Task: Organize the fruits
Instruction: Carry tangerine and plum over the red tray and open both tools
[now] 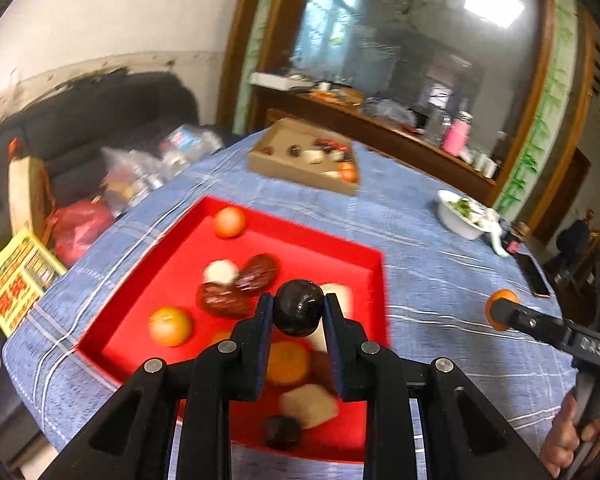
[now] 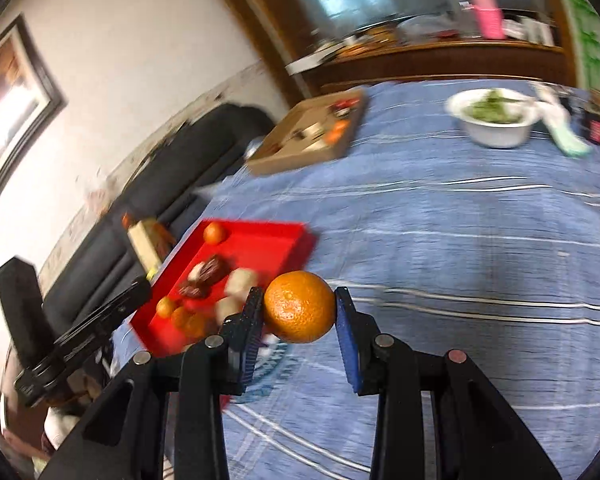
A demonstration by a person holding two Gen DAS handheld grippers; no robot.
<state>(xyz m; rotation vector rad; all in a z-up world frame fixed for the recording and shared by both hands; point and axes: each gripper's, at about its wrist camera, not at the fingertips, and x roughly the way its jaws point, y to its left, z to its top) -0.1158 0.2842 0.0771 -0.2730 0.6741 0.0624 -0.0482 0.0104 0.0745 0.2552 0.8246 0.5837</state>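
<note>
My left gripper (image 1: 298, 308) is shut on a dark round fruit (image 1: 299, 307) and holds it above the red tray (image 1: 300, 246). The tray holds several oranges, dark brown fruits and pale pieces. My right gripper (image 2: 300, 308) is shut on an orange (image 2: 300, 307) above the blue cloth, right of the red tray (image 2: 268, 240). The right gripper with its orange (image 1: 496, 312) also shows at the right of the left wrist view. A cardboard box (image 1: 304, 156) with more fruit sits at the table's far side; it shows in the right wrist view too (image 2: 308, 136).
A blue striped cloth (image 2: 480, 248) covers the table. A white bowl of greens (image 2: 494, 120) stands far right, with a phone (image 1: 534, 276) near it. A black sofa (image 1: 92, 112) with bags lies left of the table. A wooden sideboard stands behind.
</note>
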